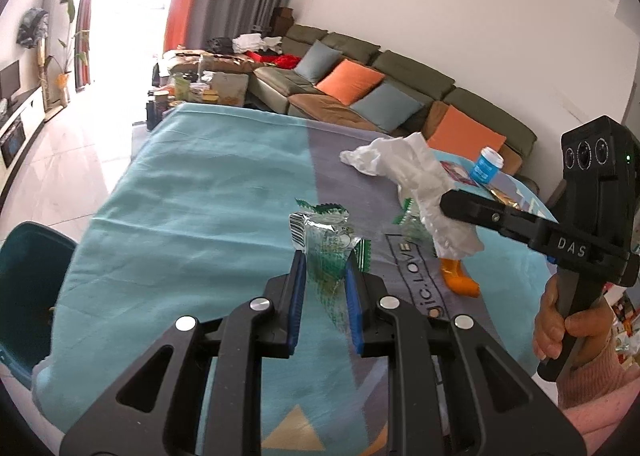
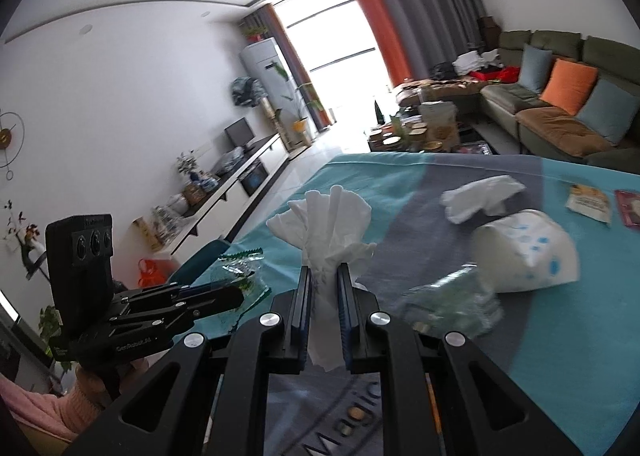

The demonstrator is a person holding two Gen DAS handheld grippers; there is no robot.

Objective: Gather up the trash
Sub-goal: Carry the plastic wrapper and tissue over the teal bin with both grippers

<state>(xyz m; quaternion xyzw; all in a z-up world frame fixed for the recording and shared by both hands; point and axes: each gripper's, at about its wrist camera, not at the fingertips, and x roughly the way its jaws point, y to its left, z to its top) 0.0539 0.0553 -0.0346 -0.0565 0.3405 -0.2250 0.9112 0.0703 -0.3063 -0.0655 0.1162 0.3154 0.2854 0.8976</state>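
The left gripper [image 1: 326, 260] is pinching a clear green-printed wrapper [image 1: 324, 240] above the blanket [image 1: 192, 184], while the right gripper [image 2: 324, 276] is pinching a white tissue [image 2: 324, 224] above it.

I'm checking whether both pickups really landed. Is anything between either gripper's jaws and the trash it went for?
No. The left gripper has its jaws shut directly on the clear green-printed wrapper, and the right gripper has its jaws shut directly on the white tissue. Both pieces are raised off the blanket-covered table.

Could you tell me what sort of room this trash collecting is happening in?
Most likely a home living room: a long green sectional sofa with cushions, a low TV cabinet along the wall, and floor-length curtains at a bright window.
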